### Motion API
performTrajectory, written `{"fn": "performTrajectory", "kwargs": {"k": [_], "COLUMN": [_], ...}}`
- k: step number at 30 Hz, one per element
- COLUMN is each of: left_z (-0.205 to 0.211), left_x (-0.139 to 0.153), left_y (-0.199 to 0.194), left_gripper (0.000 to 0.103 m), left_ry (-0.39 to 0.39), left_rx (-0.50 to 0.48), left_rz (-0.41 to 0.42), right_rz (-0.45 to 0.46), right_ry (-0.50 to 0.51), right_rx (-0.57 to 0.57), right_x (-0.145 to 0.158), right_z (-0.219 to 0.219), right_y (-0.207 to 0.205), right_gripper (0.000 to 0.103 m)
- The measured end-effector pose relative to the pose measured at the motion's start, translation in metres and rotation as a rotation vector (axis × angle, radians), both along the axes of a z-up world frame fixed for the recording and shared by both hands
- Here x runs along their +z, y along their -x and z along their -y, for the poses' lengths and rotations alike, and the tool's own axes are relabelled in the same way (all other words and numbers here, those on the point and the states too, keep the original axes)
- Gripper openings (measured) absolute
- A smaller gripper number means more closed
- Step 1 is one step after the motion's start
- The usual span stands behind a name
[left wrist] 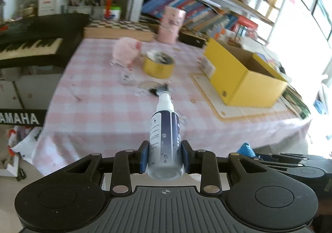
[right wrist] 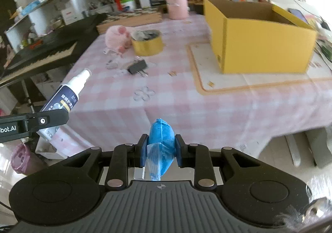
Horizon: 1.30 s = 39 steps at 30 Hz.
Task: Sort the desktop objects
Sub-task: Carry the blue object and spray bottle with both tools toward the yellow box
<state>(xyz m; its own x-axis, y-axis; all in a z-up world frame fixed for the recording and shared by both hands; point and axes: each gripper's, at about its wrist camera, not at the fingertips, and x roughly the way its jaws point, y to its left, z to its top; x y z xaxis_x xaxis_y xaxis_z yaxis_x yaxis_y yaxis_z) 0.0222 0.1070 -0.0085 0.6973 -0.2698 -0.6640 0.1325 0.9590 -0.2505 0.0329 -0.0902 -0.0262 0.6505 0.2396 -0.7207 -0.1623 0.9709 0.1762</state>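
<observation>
Left gripper (left wrist: 165, 157) & right gripper (right wrist: 161, 151): same build. Black linkage arms w/ silver round rivets at pivots; blue pads on inner finger faces. Near body: grey ribbed plate w/ small crosshair mark at centre, black round housing w/ circular recess each side. Left unit side-on in right wrist view: white lettering "bot.AI", one silver screw.
</observation>
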Motion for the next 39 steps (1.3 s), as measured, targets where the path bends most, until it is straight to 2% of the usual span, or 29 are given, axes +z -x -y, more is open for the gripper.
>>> {"fn": "performTrajectory", "kwargs": {"k": [10, 21, 29, 39], "left_z": [0.043, 0.085, 0.102, 0.112], "left_x": [-0.004, -0.006, -0.004, -0.003], "left_y": [-0.005, -0.015, -0.029, -0.043], "left_gripper": [0.031, 0.031, 0.031, 0.031], "left_ry": [-0.002, -0.017, -0.029, -0.019], "left_rx": [-0.186, -0.351, -0.402, -0.417], "left_rz": [-0.017, -0.015, 0.010, 0.023], "right_rz": [-0.009, 0.001, 0.008, -0.001], "right_ry": [0.002, 0.002, 0.007, 0.025], "right_rx": [-0.168, -0.314, -0.347, -0.338], "right_x": [-0.001, 0.001, 0.003, 0.005], "right_z": [0.040, 0.075, 0.088, 0.096], "right_y": [0.034, 0.045, 0.036, 0.018], "right_gripper": [0.024, 0.024, 0.024, 0.024]}}
